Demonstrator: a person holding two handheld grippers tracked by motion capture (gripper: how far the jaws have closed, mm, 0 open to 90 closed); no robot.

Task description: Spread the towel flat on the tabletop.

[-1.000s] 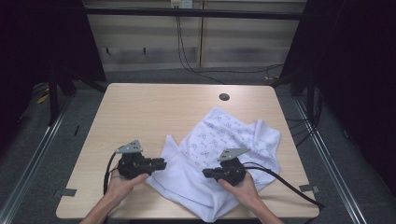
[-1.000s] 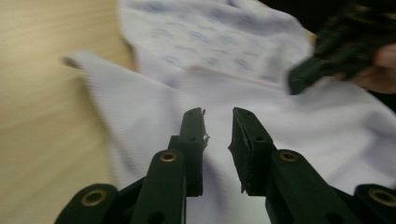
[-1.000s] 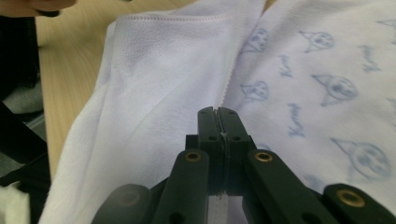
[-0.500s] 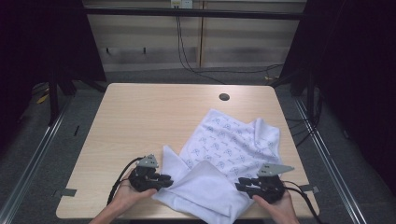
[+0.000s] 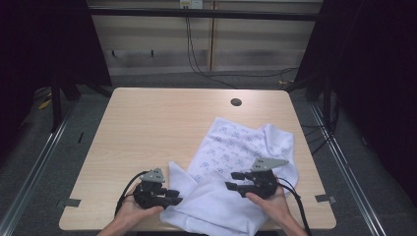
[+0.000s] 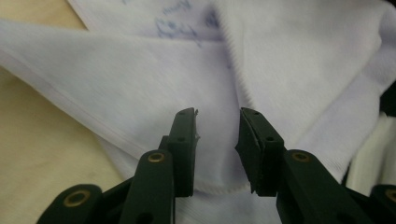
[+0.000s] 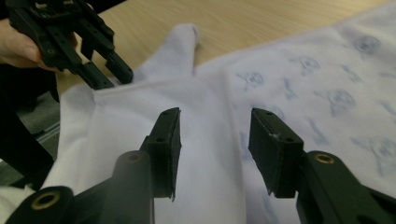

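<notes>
A white cotton cloth printed with small pale-blue motifs (image 5: pixel 236 167) lies rumpled on the light wooden counter (image 5: pixel 162 123), spread over its near right part. One plain-side flap is turned over toward the near edge, so the print shows only on the half farther from the person. The work in hand looks like folding or flattening this cloth.

The left tongs (image 5: pixel 173 195) sit at the cloth's near left corner, jaws parted by a narrow gap with nothing between them; in the left gripper view (image 6: pixel 217 140) they hover just above the stitched hem, probably lined up to pinch that edge. The right tongs (image 5: pixel 231 181) rest over the middle of the turned flap, jaws standing wide and empty (image 7: pixel 215 149), near the fold line.

With a tool at each side of the cloth, both ends can be lifted together, keeping the fabric taut. A small dark round hole (image 5: pixel 236 102) sits beyond the cloth's far edge.
</notes>
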